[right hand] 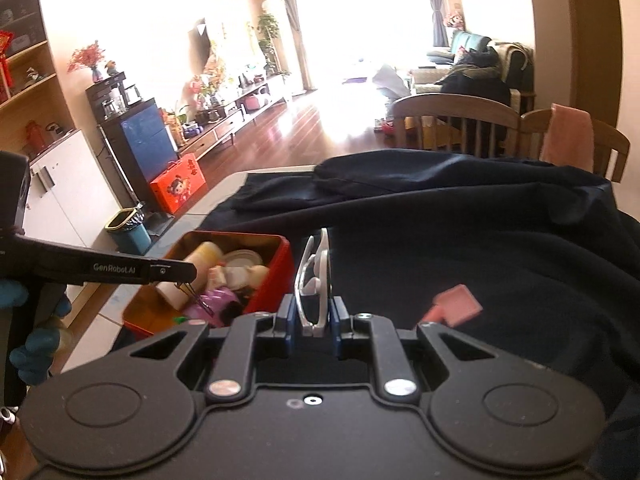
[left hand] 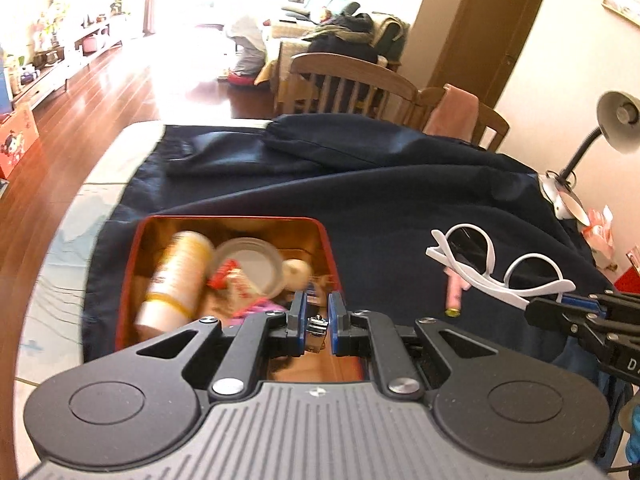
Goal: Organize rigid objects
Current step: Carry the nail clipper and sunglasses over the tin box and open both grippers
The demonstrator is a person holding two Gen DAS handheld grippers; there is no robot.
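A red tin [left hand: 127, 280] lies open on the dark cloth. It holds a cream bottle [left hand: 180, 276], a white round lid [left hand: 256, 264] and several small items. My left gripper [left hand: 317, 305] hovers over the tin's near right corner, shut on a small shiny metal piece [left hand: 316, 330]. In the right wrist view thin wire loops [right hand: 198, 298] dangle under the left gripper [right hand: 176, 271] above the tin [right hand: 280, 258]. My right gripper [right hand: 314, 312] is shut on white-framed sunglasses [right hand: 316, 264], held in the air to the right of the tin. The sunglasses [left hand: 480, 264] and right gripper [left hand: 534, 308] also show in the left wrist view.
A navy cloth [left hand: 360, 184] covers the table. A pink tube [left hand: 454, 296] and a pink flat piece [right hand: 456, 300] lie on it right of the tin. A desk lamp [left hand: 616, 120] stands at the right edge, wooden chairs [left hand: 352, 80] behind. The table's left edge [left hand: 60, 240] drops to the floor.
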